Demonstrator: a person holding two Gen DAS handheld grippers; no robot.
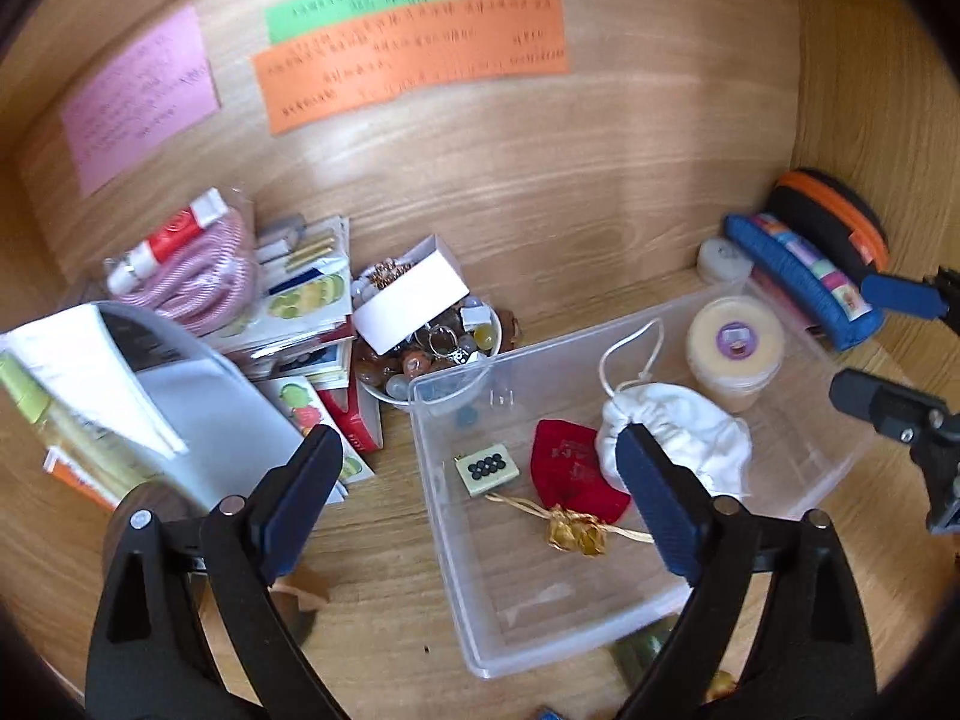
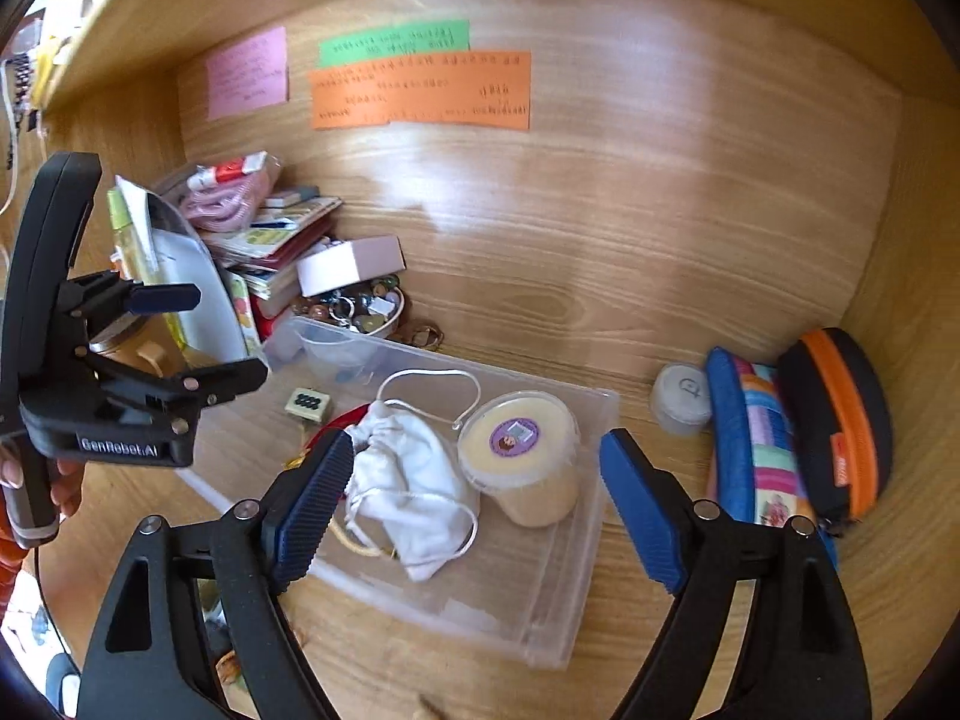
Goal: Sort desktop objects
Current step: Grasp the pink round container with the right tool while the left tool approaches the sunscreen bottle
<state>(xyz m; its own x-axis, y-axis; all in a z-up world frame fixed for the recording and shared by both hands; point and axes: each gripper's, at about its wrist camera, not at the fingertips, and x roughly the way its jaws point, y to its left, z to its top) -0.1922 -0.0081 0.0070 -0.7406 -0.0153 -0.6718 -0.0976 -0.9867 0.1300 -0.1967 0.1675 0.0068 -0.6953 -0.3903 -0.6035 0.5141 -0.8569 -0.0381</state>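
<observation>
A clear plastic bin (image 1: 456,600) (image 2: 576,600) sits on the wooden desk. In it lie a white drawstring pouch (image 1: 678,426) (image 2: 414,480), a red pouch (image 1: 570,468), a gold tassel (image 1: 573,531), a small tile with black dots (image 1: 486,468) (image 2: 307,403) and a lidded cream tub (image 1: 735,348) (image 2: 519,444). My left gripper (image 1: 480,468) is open and empty above the bin's near left side. My right gripper (image 2: 477,480) is open and empty above the pouch and tub. It also shows in the left wrist view (image 1: 888,348).
At left stand a pile of booklets and cards (image 1: 300,312), a pink cable bundle (image 1: 204,276), a white box (image 1: 408,294) on a bowl of beads and trinkets (image 1: 432,354). At right lie a blue pencil case (image 2: 750,438), an orange-black case (image 2: 840,420) and a small white jar (image 2: 681,396).
</observation>
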